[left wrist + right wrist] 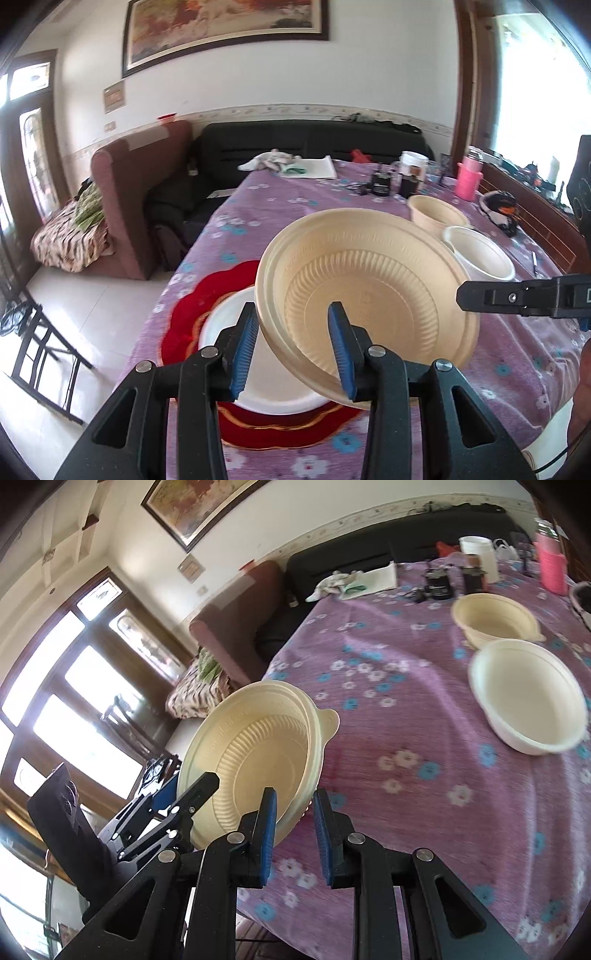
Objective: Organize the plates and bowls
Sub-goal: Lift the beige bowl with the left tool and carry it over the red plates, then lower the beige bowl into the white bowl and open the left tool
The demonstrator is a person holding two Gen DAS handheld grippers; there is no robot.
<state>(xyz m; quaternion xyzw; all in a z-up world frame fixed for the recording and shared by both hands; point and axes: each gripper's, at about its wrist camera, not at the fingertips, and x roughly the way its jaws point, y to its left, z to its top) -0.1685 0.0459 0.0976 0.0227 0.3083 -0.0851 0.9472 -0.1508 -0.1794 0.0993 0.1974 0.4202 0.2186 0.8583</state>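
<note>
A cream ribbed plate (369, 280) hangs tilted above the purple flowered tablecloth (517, 354), held from two sides. My left gripper (291, 308) is shut on its near rim, one blue pad inside the plate and the other under it. My right gripper (294, 792) is shut on the opposite rim of the plate (255, 746). Below the held plate a white plate (221, 325) lies on a red mat (184, 306). A cream bowl (495, 620) and a white bowl (528, 698) stand further back on the right.
At the far end of the table are two black jars (380, 182), a white cup (413, 162), a pink cup (467, 181) and a cloth on paper (280, 162). The table's left edge drops to the floor, with a brown armchair (136, 184) beyond.
</note>
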